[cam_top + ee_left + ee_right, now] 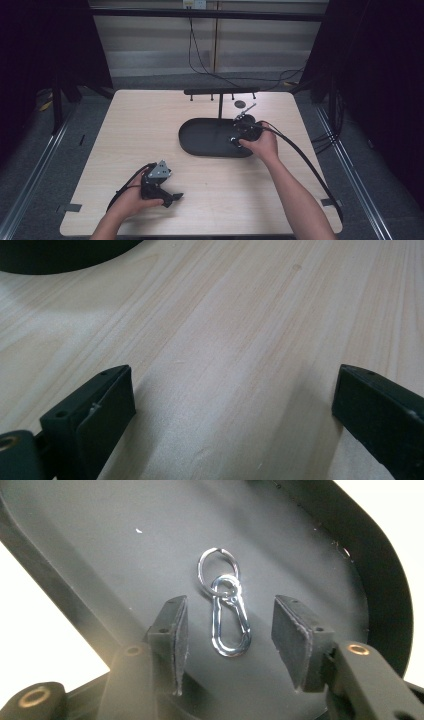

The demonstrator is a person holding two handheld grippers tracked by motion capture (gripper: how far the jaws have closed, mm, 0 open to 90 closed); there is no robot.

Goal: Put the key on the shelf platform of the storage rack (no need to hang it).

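Between the right gripper's [229,630] pads [292,635] a chrome clip [230,627] is lying flat on the tray [90,540], with its key ring [216,570] linked on at the far end, beyond the fingertips. Both pads are standing clear of the clip, one to each side, so the jaws are sitting open with nothing gripped. In the high view the right gripper [245,131] is hanging over the tray's [200,137] right end, tipped down toward it.

Off toward the near left of the table [150,125], the left gripper [167,197] is resting low in the hand, jaws spread wide over bare wood, nothing between them. A corner of the tray [60,255] is showing far beyond its left finger [95,415].

Behind the tray a black T-shaped stand [220,95] with small pegs is rising from its back edge.

Risks, as judged from here:
- Clip is thin and lying flat; pads closing above it would be pinching air or skating over the chrome.
- Closing off-centre would be pushing the clip sideways along the smooth tray rather than lifting it.
- Ring is hanging loose on the swivel; on a lift it would be swinging and could be snagging a pad or the tray rim.
- Pressing down too hard could be scraping fingertips on the tray floor.
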